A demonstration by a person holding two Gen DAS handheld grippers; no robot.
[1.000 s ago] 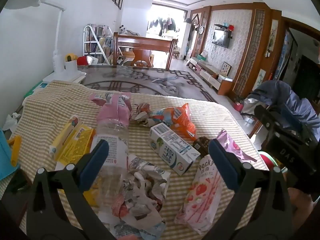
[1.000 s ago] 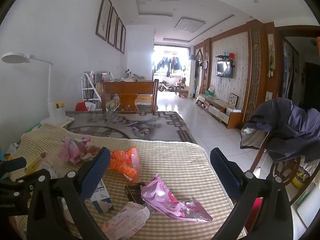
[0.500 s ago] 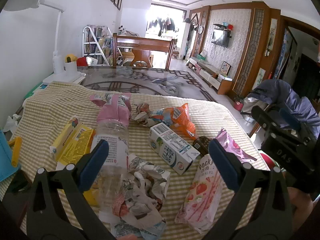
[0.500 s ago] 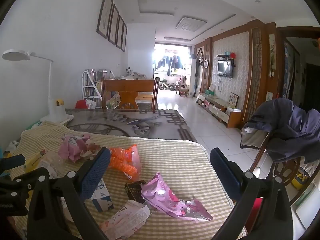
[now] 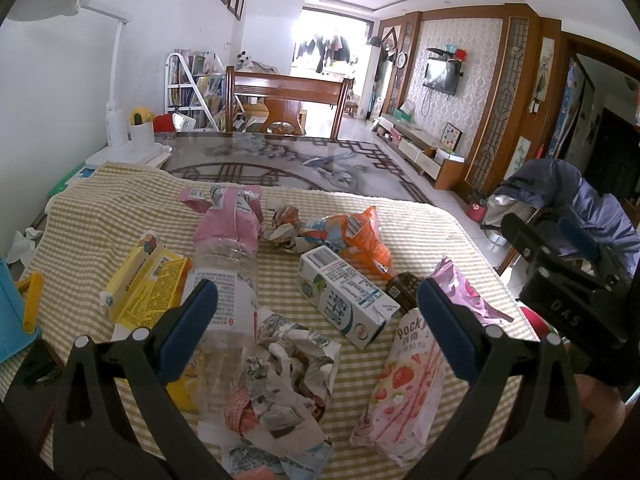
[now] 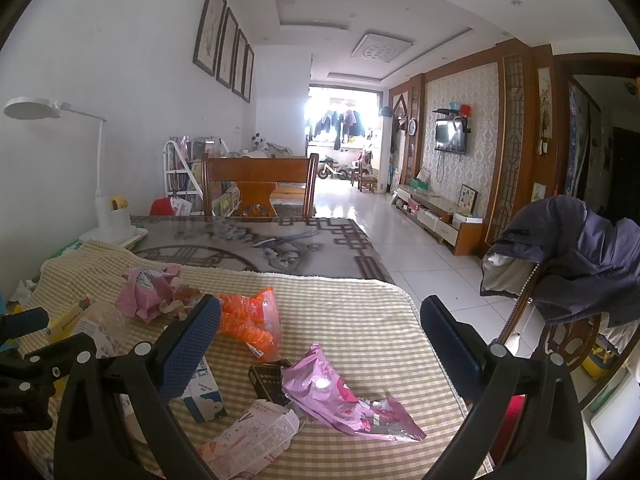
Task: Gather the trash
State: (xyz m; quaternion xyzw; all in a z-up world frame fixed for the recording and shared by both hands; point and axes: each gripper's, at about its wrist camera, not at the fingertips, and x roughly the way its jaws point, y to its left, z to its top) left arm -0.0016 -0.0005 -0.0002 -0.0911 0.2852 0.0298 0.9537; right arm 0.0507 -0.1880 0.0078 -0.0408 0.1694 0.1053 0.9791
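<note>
The left hand-held gripper (image 5: 316, 312) is spread wide over the desk (image 5: 72, 216), holding nothing. Right under it lies crumpled paper (image 5: 280, 376). Just behind the paper is a milk box (image 5: 344, 300). The right hand-held gripper (image 6: 320, 336) is spread too, above a pink wrapper (image 6: 340, 400) right of the box.

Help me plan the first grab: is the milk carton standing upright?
No: the milk carton lies flat on its side on the checked cloth, between the open left gripper's fingers.
</note>
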